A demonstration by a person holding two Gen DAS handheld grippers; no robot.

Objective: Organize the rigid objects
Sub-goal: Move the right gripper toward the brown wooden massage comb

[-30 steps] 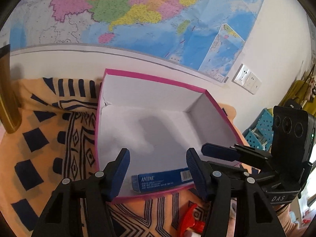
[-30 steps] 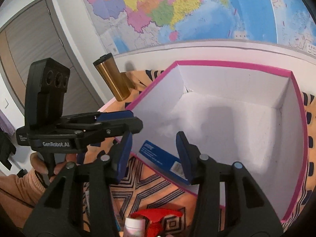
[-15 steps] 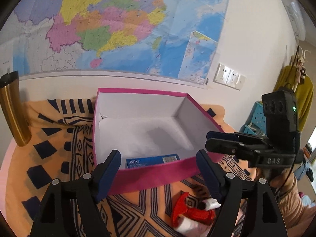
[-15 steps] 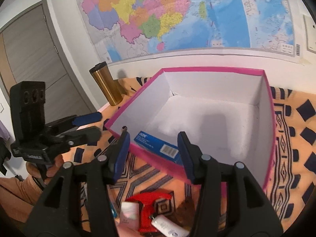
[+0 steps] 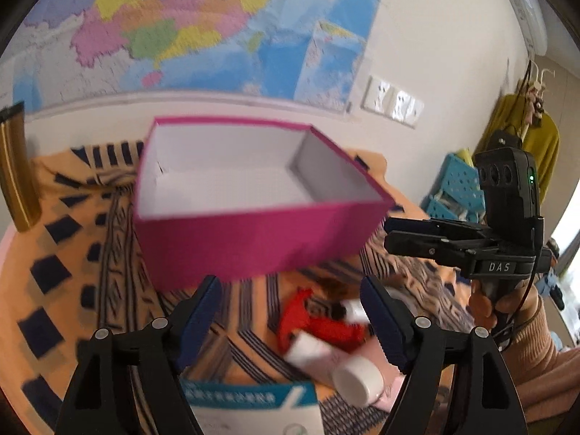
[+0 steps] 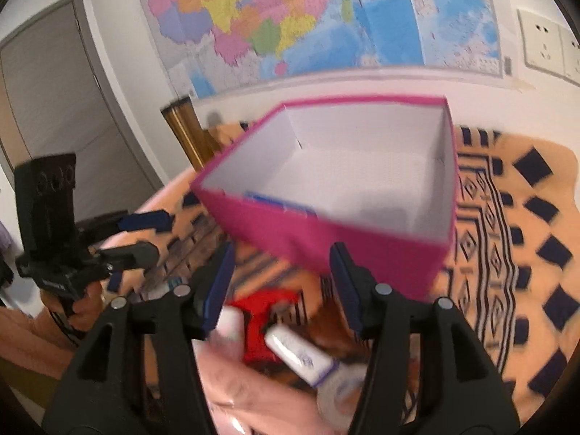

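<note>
"DAS" stands in pale letters on the right gripper (image 5: pixel 389 233) body.

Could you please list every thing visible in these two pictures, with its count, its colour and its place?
box: 1, pink outside, white inside, on the cloth
carton: 1, blue, inside the box
red item: 1, on the cloth before the box
tube: 1, white, beside the red item
flask: 1, gold, by the wall
cloth: 1, orange with dark pattern
map: 1, multicoloured, on the wall
left gripper: 1, black, open
right gripper: 1, black, open
</note>
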